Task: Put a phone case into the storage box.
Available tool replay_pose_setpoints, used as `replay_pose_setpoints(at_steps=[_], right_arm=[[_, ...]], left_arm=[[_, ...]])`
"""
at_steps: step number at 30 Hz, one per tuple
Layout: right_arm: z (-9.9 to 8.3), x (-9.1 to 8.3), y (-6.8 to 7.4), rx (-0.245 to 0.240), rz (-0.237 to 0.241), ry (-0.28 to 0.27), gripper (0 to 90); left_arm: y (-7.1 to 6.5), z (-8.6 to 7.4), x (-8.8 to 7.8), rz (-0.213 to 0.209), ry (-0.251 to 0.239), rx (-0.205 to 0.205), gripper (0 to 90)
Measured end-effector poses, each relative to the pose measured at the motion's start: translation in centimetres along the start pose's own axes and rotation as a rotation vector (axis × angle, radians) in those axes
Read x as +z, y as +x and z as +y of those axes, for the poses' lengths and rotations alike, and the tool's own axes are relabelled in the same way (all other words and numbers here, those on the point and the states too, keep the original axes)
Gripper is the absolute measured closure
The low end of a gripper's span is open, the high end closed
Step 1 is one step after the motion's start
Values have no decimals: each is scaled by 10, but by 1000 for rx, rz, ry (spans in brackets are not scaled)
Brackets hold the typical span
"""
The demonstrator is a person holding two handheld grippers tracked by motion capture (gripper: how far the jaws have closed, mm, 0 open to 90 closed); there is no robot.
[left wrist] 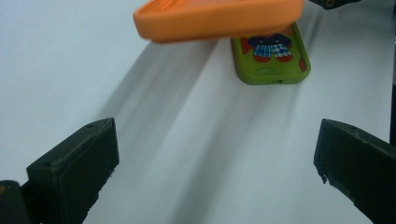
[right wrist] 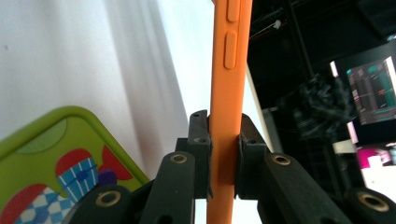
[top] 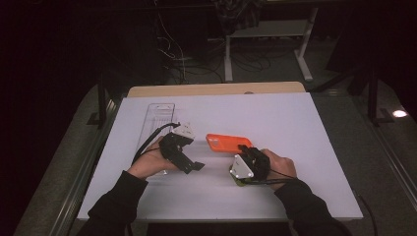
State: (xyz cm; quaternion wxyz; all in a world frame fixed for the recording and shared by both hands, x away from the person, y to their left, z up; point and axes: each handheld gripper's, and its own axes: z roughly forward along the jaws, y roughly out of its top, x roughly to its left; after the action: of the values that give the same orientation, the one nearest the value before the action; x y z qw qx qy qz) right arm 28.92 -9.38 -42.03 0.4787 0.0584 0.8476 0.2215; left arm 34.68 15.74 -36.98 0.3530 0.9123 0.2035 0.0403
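My right gripper [top: 242,148] is shut on the edge of an orange phone case [top: 228,142], holding it off the white table. In the right gripper view both pads clamp the orange phone case [right wrist: 227,93], which stands on edge with its side buttons showing. A green phone case with a cartoon print [left wrist: 273,58] lies flat on the table under the orange phone case [left wrist: 217,18]; the green phone case [right wrist: 60,163] also shows at lower left. My left gripper [top: 194,164] stands open to the left, its fingers [left wrist: 74,168] wide apart over bare table.
A clear plastic tray [top: 158,118] lies at the back left of the white table top [top: 295,128]. Behind the table are a wooden edge [top: 216,89], cables and desk legs in the dark.
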Motion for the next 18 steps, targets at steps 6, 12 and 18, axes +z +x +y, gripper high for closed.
replay_pose_setpoints(at_steps=[6, 12, 18], right_arm=[[-2, 1, -7, 154, 72, 2, 781], [-9, 3, -17, 343, 171, -17, 781], [-14, 3, -26, 515, 248, -46, 781]], left_arm=[[1, 1, -1, 8, 2, 12, 0], [2, 1, -2, 14, 3, 9, 0], [2, 2, -3, 17, -12, -10, 0]])
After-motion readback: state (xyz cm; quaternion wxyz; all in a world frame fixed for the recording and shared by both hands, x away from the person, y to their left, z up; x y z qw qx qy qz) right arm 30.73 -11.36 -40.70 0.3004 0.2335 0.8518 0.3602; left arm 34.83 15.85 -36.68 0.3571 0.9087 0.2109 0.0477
